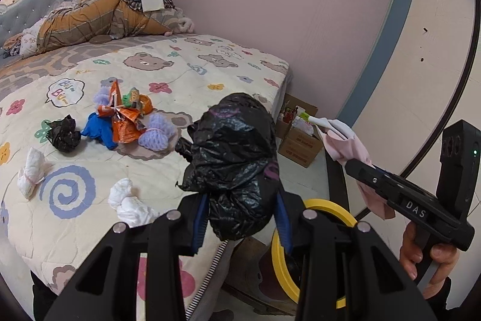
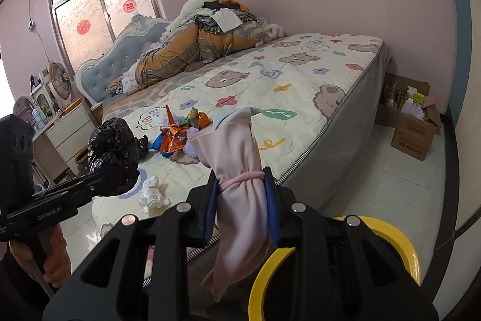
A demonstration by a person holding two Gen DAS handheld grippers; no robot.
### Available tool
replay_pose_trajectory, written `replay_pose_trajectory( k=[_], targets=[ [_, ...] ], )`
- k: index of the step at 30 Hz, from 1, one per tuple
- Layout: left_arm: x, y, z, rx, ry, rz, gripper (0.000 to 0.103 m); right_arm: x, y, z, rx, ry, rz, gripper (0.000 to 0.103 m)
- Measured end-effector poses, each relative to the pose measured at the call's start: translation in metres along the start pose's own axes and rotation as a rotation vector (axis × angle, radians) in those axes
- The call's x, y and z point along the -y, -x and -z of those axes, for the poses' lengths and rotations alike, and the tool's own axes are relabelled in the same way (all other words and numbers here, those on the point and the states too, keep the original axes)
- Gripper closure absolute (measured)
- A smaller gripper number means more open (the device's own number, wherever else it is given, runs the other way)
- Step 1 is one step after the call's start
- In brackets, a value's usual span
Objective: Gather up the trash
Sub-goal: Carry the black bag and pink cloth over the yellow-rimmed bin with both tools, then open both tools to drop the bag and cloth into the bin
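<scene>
My left gripper (image 1: 242,217) is shut on a crumpled black plastic bag (image 1: 231,152), held above the bed's near edge. My right gripper (image 2: 242,200) is shut on a pink cloth bundle (image 2: 231,146) tied with a pink band. Each gripper shows in the other's view, the right gripper (image 1: 360,167) to the right and the left gripper (image 2: 114,170) to the left. On the quilt lie orange wrappers (image 1: 123,122), a blue glove (image 1: 96,131), purple net pieces (image 1: 156,131), a small black bag (image 1: 63,134) and two white tissue wads (image 1: 129,200). A yellow-rimmed bin (image 2: 387,226) stands below both grippers.
The bed (image 2: 345,122) fills the middle, with piled bedding and clothes (image 2: 192,41) by the headboard. Open cardboard boxes (image 2: 415,134) stand on the floor past the bed's foot, beside a wardrobe door. A white nightstand (image 2: 69,128) and a fan (image 2: 60,78) are at the left.
</scene>
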State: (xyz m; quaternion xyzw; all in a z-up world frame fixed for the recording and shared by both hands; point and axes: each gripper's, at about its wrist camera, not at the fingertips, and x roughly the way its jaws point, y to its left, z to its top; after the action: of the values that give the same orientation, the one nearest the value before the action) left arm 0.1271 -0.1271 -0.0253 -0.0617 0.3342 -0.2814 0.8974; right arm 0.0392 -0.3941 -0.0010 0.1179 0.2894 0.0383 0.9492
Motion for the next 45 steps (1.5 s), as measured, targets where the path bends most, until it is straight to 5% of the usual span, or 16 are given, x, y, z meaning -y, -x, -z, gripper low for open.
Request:
replay_pose_trajectory(
  k=[24,40,45],
  targets=[
    [0.102,-0.056,0.05,-0.194,-0.125,0.148,0.067,0.088,0.057,0.045,-0.011,-0.119,0.165,0.076],
    [0.118,-0.075,0.081,-0.293,-0.157,0.182,0.067,0.124,0.05,0.078,-0.101,-0.228,0.189,0.075],
    [0.119,-0.074,0.083,-0.283,-0.168,0.19,0.056,0.131,0.046,0.081,-0.111,-0.256,0.192,0.072]
  ],
)
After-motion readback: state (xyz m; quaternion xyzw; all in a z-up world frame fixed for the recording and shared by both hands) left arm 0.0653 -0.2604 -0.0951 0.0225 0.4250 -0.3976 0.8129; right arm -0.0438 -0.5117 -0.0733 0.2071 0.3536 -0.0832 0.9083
